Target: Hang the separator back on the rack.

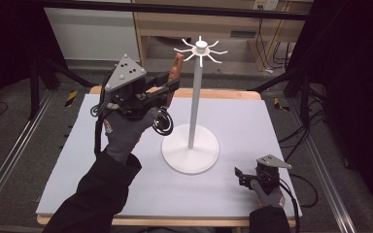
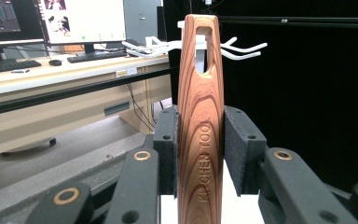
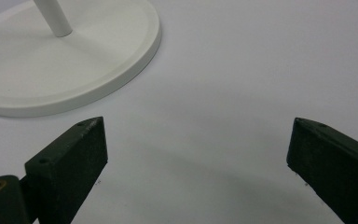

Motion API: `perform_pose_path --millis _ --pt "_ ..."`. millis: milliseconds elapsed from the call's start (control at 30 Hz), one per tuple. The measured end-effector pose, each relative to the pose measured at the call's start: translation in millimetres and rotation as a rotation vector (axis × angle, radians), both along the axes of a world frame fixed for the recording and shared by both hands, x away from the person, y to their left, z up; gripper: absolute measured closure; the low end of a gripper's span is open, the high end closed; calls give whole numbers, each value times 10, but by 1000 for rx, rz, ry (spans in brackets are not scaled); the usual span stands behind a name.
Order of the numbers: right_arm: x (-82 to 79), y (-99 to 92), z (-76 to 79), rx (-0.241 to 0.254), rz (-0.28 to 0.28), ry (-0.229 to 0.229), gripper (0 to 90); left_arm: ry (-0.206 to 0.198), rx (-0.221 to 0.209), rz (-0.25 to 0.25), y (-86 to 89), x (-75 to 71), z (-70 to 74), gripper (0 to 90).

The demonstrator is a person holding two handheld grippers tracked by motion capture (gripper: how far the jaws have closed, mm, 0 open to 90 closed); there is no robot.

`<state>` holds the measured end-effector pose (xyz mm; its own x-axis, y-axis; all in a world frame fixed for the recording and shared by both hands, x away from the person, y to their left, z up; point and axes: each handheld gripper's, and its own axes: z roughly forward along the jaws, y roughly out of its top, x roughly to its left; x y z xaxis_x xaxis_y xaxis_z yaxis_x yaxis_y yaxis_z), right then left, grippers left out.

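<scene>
One wooden handle (image 2: pixel 200 121) lettered KITCHEN TOOL | left gripper (image 2: pixel 200 154) clamps it

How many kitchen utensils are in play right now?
1: a wooden-handled utensil clamped in the left gripper, raised beside the white hook stand. None hang on the stand's hooks.

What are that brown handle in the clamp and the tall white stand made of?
The handle looks like wood with a smooth finish: reddish-brown grain bands run along it, and "KITCHEN TOOL" is pressed into it. The white stand looks like painted metal or plastic: an even matte white on base, pole and hooks; the pictures leave open which.
</scene>
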<state>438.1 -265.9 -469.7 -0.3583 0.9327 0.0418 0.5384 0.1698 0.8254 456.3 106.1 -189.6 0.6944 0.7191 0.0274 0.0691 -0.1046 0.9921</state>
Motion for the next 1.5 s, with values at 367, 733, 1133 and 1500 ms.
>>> perform_pose_path --millis 367,733,1133,1500 --pt "-4 -4 5 9 -1 6 54 10 1 12 -49 73 -39 677" --pt "-3 -6 5 10 -2 8 54 15 6 17 -69 108 -34 677" --pt "-2 -6 5 11 -3 9 54 31 5 20 -134 194 -71 677" --pt "0 -12 5 8 -5 4 54 36 4 15 -181 221 -99 676"
